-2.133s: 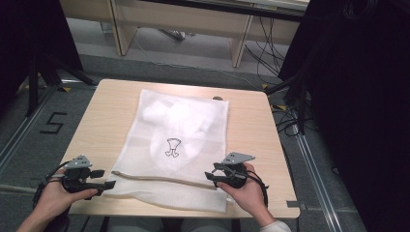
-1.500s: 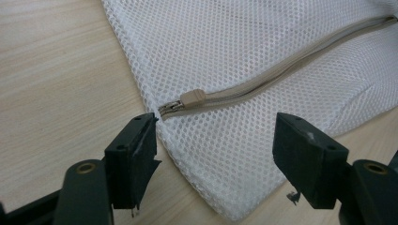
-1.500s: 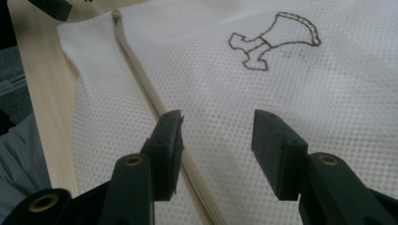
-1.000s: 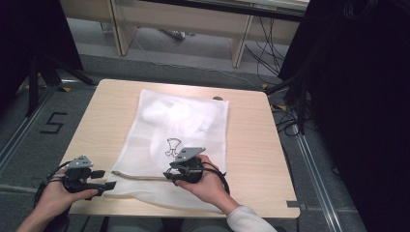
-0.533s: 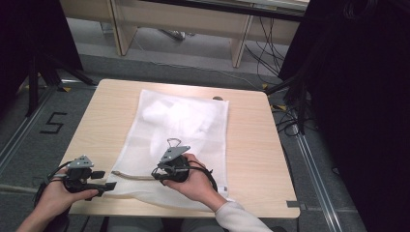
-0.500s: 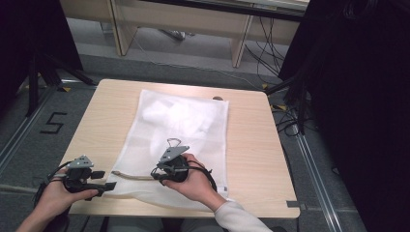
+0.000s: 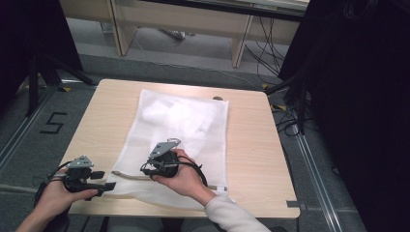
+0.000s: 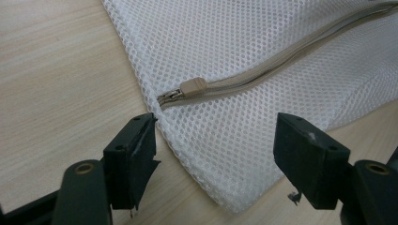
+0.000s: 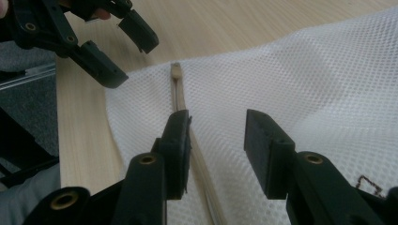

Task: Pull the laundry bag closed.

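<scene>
Two grippers work at one white mesh zip-up laundry bag (image 7: 179, 145) lying flat on the light wooden table (image 7: 251, 145). The right gripper (image 9: 216, 136), jaws apart, has travelled along the bag's near edge from its right corner to mid-length of the beige zipper (image 8: 281, 56), straddling the track. The left gripper (image 8: 216, 154), jaws apart, remains at the bag's left corner, just short of the beige slider tab (image 8: 193, 86). Judgement: the zip appears closed; no grasp made yet.

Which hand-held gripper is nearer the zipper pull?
Left. The left hand-held gripper brackets the bag corner just short of the zipper pull; the right hand-held gripper sits farther along the zipper.
</scene>
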